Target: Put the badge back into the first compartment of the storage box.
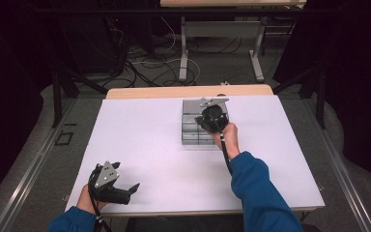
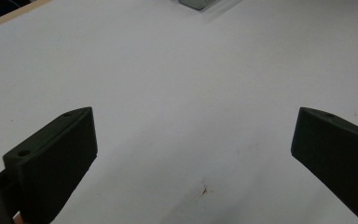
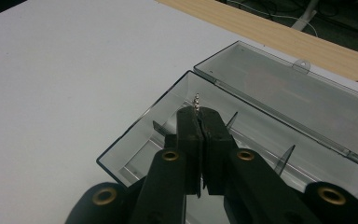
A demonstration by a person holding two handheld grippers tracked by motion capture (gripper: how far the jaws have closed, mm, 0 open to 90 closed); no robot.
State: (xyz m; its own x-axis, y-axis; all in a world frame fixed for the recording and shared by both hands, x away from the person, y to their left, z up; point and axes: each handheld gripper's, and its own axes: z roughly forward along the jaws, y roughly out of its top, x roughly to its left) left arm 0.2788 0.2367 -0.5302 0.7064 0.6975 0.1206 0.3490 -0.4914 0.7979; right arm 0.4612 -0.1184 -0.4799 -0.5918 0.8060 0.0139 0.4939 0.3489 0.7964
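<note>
Right gripper (image 3: 199,112) is clenched on a tiny silvery metal screw (image 3: 196,99), poised over the clear grey plastic compartment box (image 3: 135,140) at 12 o'clock on the white table (image 1: 140,145), hinged lid (image 3: 298,100) open.

Risk: the pinch is at the tips only, so the smooth screw may slip, bounce off a thin divider (image 3: 286,156), or land in the wrong cell.

Left gripper (image 2: 193,154) idles at 7 o'clock, jaws wide, nothing between them.

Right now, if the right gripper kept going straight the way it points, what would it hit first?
Probably the floor of the open clear box: the right gripper, shut on a small screw, points into it, though depth is unclear.
</note>
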